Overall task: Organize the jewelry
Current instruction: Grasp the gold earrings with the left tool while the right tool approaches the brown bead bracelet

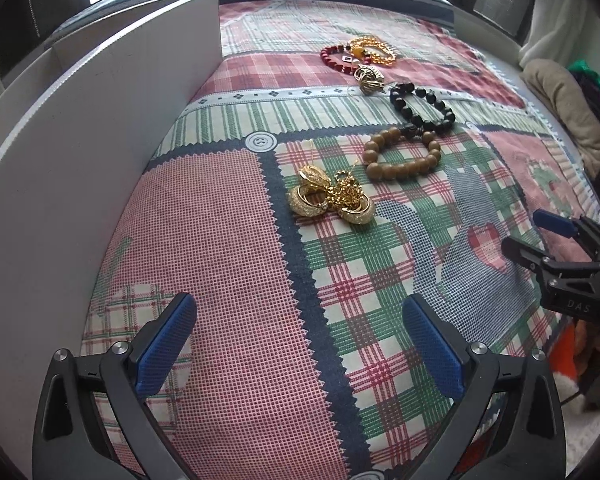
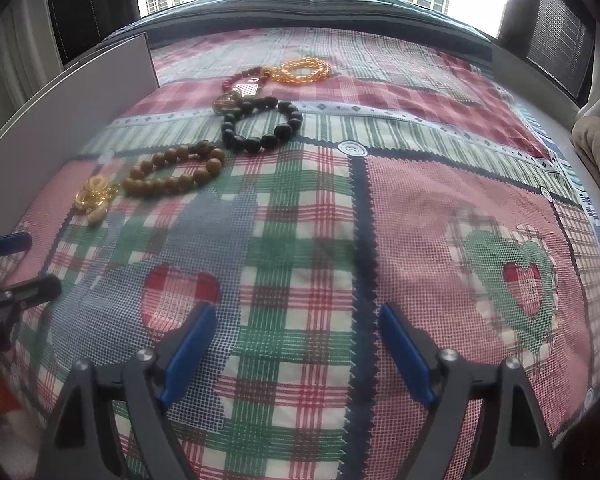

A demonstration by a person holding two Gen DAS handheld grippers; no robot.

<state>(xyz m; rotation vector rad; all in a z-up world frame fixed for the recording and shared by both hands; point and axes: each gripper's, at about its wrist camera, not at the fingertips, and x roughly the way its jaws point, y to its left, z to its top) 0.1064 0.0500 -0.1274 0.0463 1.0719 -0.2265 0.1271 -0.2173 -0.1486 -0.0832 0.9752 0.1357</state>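
Jewelry lies on a patchwork cloth. A pile of gold earrings and chain [image 1: 330,196] [image 2: 94,198] is nearest. Behind it lie a brown wooden bead bracelet [image 1: 400,154] [image 2: 172,172], a black bead bracelet [image 1: 422,106] [image 2: 262,122], a metal pendant [image 1: 370,76] [image 2: 236,98], a red bead bracelet [image 1: 334,56] and an amber bead strand [image 1: 374,50] [image 2: 302,70]. My left gripper [image 1: 298,338] is open and empty, short of the gold pile. My right gripper [image 2: 296,346] is open and empty over bare cloth; it also shows in the left wrist view [image 1: 526,234].
A white board [image 1: 100,128] [image 2: 80,92] stands upright along the left side of the cloth. The patchwork cloth [image 1: 236,280] [image 2: 440,220] covers the surface. Beige fabric [image 1: 568,104] lies past its right edge. A window is at the far end.
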